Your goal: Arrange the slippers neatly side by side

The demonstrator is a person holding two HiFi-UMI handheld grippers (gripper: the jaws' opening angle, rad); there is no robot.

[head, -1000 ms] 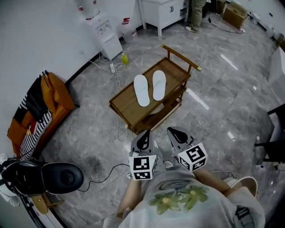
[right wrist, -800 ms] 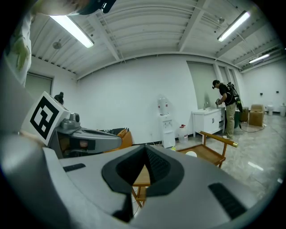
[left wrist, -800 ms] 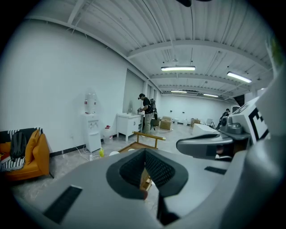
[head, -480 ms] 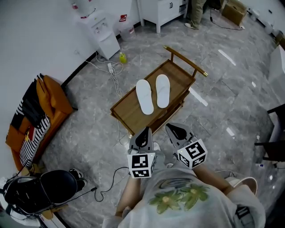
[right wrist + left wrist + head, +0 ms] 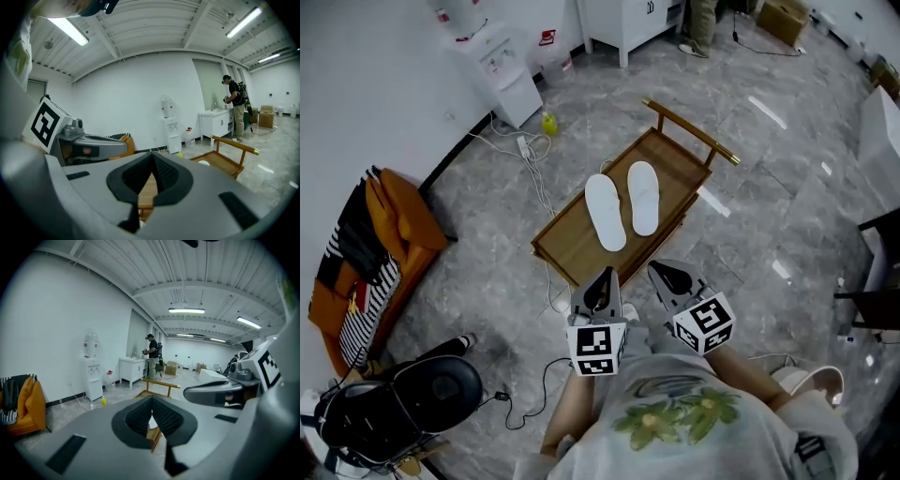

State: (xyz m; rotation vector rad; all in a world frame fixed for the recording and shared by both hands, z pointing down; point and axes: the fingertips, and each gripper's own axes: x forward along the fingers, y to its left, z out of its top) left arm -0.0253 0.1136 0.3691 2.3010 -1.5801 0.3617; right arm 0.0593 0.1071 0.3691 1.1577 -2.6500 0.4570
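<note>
Two white slippers, the left slipper [image 5: 606,212] and the right slipper [image 5: 643,197], lie soles up and side by side on a low wooden cart [image 5: 572,246] on the floor ahead. My left gripper [image 5: 601,281] and right gripper [image 5: 669,277] hover close to my body, short of the cart's near end and well apart from the slippers. Both are shut with nothing between the jaws, as the left gripper view [image 5: 151,414] and right gripper view [image 5: 152,169] show. The cart's handle rail [image 5: 234,143] shows beyond the right jaws.
A water dispenser [image 5: 502,70] and a white cabinet [image 5: 623,19] stand by the far wall, with a person [image 5: 698,23] beyond. Cables [image 5: 534,173] trail left of the cart. An orange seat [image 5: 384,234] and a black office chair [image 5: 422,394] are at the left.
The head view has shifted slightly, so the cart sits a little further right in the picture. Both grippers stay shut in the same place near my body. The slippers have not moved.
</note>
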